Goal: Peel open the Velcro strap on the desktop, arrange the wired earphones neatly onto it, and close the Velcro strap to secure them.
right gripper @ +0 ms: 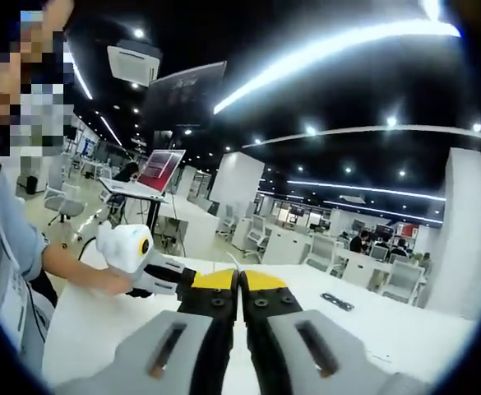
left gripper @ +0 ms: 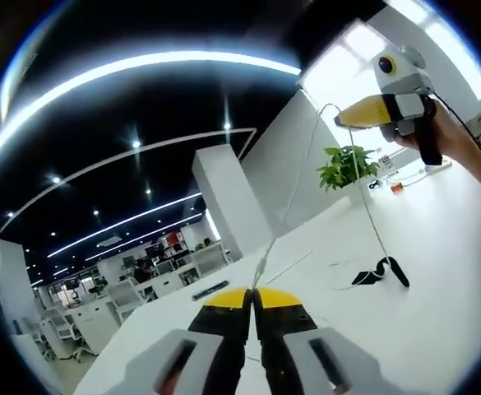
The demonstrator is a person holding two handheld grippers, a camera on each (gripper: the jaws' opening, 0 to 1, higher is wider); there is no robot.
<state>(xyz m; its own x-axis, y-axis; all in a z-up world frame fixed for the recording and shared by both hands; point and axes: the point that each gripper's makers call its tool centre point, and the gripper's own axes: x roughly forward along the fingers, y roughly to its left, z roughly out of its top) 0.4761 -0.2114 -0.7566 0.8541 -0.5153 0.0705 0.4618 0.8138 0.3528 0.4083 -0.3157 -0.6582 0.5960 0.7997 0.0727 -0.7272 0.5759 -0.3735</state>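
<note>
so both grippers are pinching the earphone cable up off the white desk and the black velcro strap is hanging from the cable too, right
Not quite. In the left gripper view the black Velcro strap lies on the white desk, not hanging. The rest holds: the left gripper and the right gripper each pinch the earphone cable, which is raised off the desk.

There are two grippers: the left gripper point(left gripper: 253, 295) and the right gripper point(right gripper: 239, 277), each with two yellow-tipped jaws pressed together. One thin white earphone cable point(left gripper: 370, 216) runs between them. One black Velcro strap point(left gripper: 383, 271) lies on the one white table point(left gripper: 446, 271). One potted plant point(left gripper: 345, 165) stands at the far right.
</note>
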